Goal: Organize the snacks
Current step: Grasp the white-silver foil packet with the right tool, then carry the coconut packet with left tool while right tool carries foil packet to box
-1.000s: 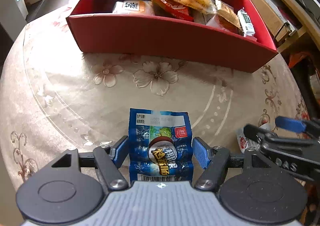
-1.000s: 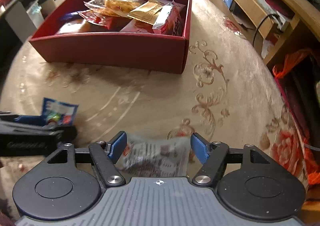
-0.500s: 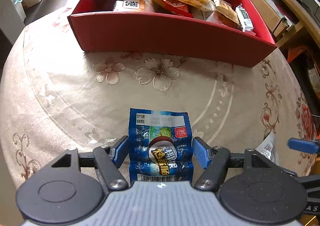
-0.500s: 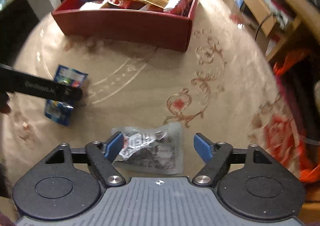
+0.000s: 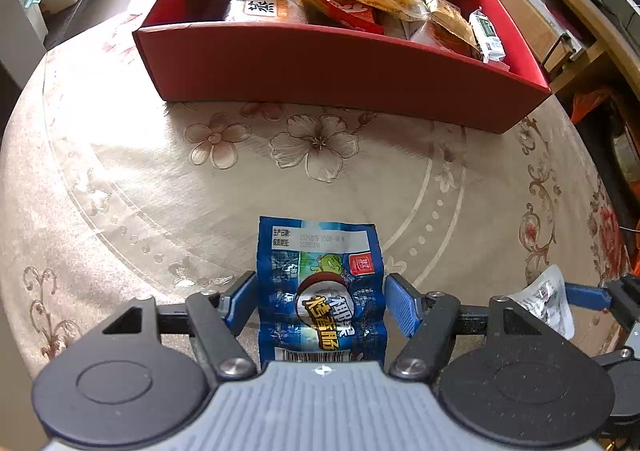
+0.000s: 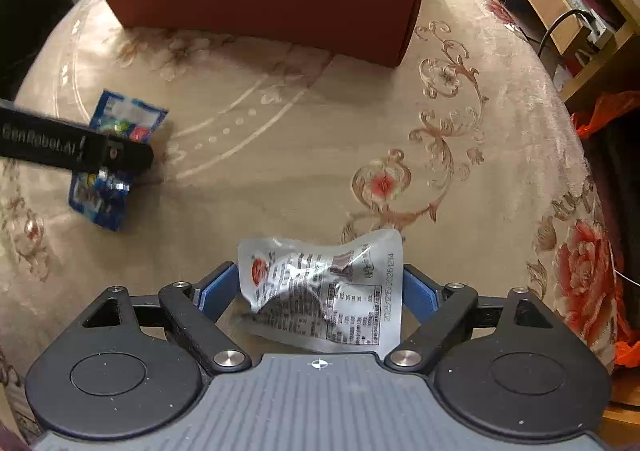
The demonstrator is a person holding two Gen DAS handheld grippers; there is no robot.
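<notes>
- My left gripper point(image 5: 318, 303) straddles the blue sausage packet point(image 5: 320, 287); pads not pressing.
- My right gripper point(image 6: 318, 291) jaws opening around the silver snack pouch point(image 6: 324, 291), no clamp.
- Risk: slick, flat film slips at closing.
- Red box point(image 5: 340, 67) ahead.

Bare tablecloth point(image 5: 120, 171) — red box point(image 5: 320, 67) beyond
</notes>
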